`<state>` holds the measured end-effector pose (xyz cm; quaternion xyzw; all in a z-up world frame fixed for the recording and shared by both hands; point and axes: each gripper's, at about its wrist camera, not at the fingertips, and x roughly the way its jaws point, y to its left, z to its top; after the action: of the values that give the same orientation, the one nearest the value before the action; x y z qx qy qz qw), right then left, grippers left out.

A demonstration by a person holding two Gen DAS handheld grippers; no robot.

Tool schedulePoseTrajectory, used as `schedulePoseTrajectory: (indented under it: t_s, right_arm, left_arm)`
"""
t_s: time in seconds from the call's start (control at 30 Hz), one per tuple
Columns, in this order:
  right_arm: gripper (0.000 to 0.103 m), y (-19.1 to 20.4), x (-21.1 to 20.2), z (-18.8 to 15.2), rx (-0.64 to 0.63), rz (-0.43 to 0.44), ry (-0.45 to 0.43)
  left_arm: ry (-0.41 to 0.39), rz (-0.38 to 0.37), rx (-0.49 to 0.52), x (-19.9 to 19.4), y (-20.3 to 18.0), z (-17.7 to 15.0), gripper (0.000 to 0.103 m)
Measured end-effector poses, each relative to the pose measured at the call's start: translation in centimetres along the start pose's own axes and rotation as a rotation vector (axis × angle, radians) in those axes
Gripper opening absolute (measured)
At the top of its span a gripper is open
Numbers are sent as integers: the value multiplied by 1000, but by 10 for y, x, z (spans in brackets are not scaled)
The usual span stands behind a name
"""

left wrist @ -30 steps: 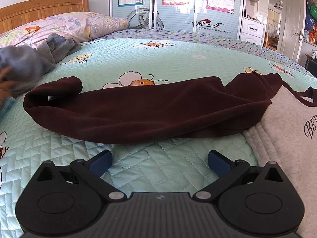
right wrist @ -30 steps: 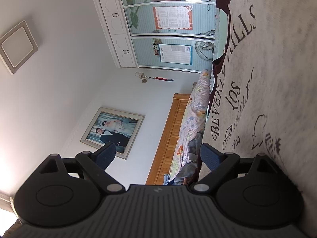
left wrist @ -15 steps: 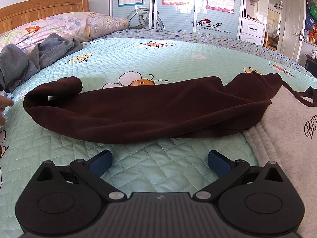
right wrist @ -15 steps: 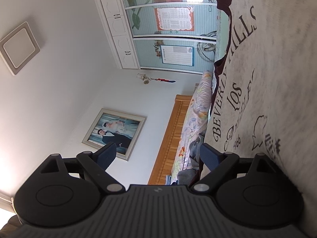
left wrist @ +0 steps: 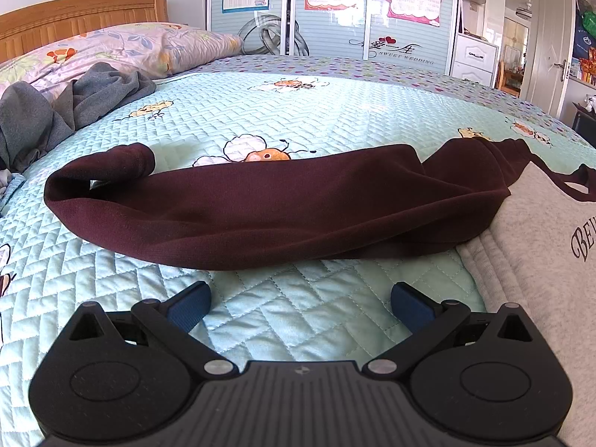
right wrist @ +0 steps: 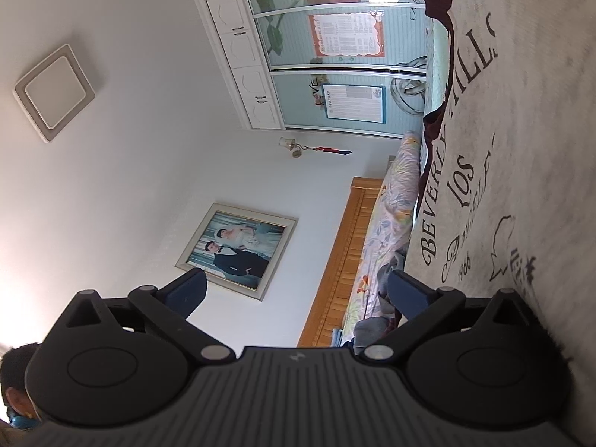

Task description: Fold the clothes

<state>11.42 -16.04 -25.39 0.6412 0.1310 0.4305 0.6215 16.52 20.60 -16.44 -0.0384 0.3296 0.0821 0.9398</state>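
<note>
Surface: bed under a mint quilt [left wrist: 298,119] with bee prints; floral pillow [left wrist: 123,46] and wooden headboard [left wrist: 74,18] at the far left.
Room: wardrobe [left wrist: 335,7] with sliding doors and posters behind the bed; open door [left wrist: 551,41] at right. The right wrist view, rolled sideways, shows a framed photo [right wrist: 238,251] on a white wall.
Sweater: grey body [left wrist: 551,253] with dark lettering lies flat on the quilt at right; in the right wrist view it fills the right side.
Sleeve: maroon sleeve [left wrist: 260,208] stretches leftward from the body, long axis across the left wrist view, cuff at far left, curled back.
Other cloth: grey heap [left wrist: 56,108] by the pillow, well apart from the sleeve.
Left gripper [left wrist: 300,300]: fingers spread, empty, low over the quilt just short of the sleeve.
Right gripper [right wrist: 296,292]: fingers spread, empty; one finger near the sweater's edge, contact unclear.
</note>
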Motion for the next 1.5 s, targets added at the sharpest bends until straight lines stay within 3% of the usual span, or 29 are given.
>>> schedulePoseTrajectory:
  t_s: [0.33,0.5,0.57,0.67,0.77,0.83,0.9,1.07,1.23,1.33,1.4,1.5]
  right_arm:
    - [103,-1,-2,2,2,14,4]
    - [103,-2,-4,2,4,20,8]
    - [103,-2,-5,2,5,20,9]
    - [103,-3,-5,3,5,19,10]
    - [103,-3,-6,3,6,18,9]
    - [103,-4,-7,3,6,17,10]
    - [103,-4,-7,4,6,17,10]
    - [103,-5,-9,5,7,17,11]
    - [103,-5,-9,6,7,18,12]
    - [103,-6,-9,6,8,19,12]
    - [103,-6,-9,6,8,19,12]
    - [103,-5,-8,7,8,19,12]
  left_arm:
    - [7,17,-4,-2,-2,0,103]
    - [70,26,7,-17,3,7,101]
    - [47,60,-26,-31,21,15,94]
    - [9,103,-89,-47,65,35,94]
    - [61,76,-206,-46,118,57,79]
    - [107,57,-286,-40,148,68,80]
    - [110,74,-314,-35,165,76,87]
    - [108,225,-24,-8,146,90,88]
    - [129,347,188,24,120,96,76]
    - [194,425,327,51,107,95,55]
    - [232,447,400,65,104,91,26]
    - [228,441,396,67,110,96,10]
